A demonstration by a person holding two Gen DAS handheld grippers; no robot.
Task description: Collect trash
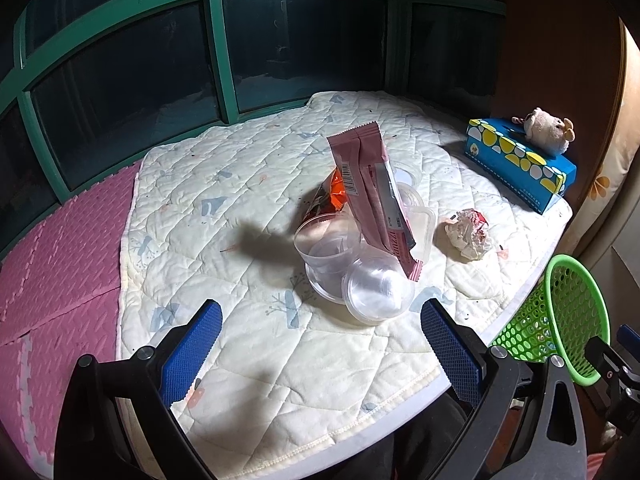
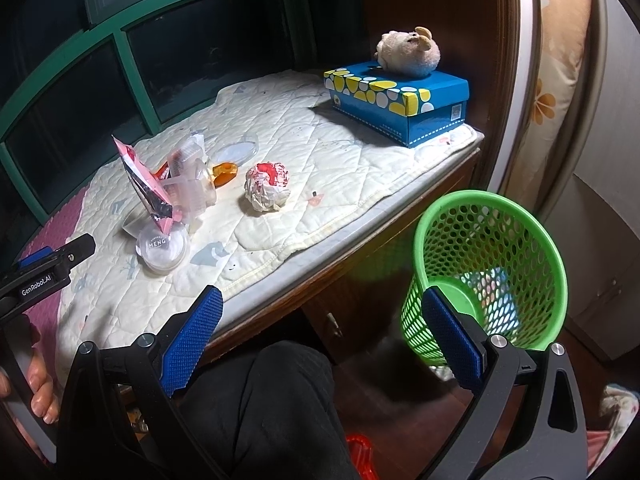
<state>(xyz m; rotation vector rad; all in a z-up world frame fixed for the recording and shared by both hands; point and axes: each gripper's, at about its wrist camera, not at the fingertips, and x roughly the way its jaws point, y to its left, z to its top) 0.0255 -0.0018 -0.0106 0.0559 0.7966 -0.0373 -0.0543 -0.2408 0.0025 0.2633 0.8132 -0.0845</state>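
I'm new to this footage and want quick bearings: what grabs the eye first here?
A heap of clear plastic cups with a pink wrapper standing up out of it sits mid-quilt, and a crumpled paper ball lies just beside it. At the far corner a plush toy rests on a blue tissue box. A bright green mesh basket stands on the floor past the quilt's edge, and both grippers hang open and empty.

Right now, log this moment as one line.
left gripper: open, empty | right gripper: open, empty | trash pile: on quilt | green basket: beside ledge
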